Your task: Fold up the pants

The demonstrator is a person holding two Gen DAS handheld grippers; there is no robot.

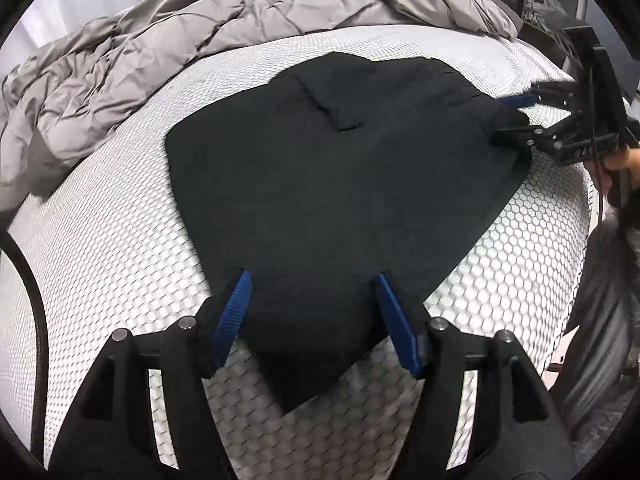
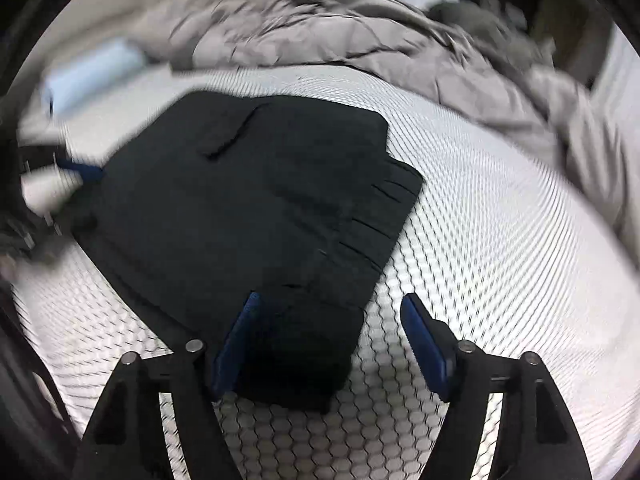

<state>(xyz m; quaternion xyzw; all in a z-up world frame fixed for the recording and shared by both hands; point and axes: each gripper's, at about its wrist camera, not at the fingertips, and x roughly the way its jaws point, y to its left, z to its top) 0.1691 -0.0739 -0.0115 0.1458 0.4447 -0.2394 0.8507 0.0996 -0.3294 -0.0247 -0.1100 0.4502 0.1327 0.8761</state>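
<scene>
Left gripper (image 1: 312, 276) fingers apart over folded pants (image 1: 320, 184); right gripper (image 2: 332, 300) spread too (belt loops visible here only).

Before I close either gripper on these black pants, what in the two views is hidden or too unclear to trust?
- Layers in the folded black pants: both views, uniformly dark fabric hides the edges.
- Right gripper contact with the pants: left wrist view, small at the frame edge; its own view is motion-blurred.
- Left gripper: unclear whether the fingertips touch the fabric.
- Crumpled grey duvet and pale blue object: smeared in the right wrist view.
</scene>
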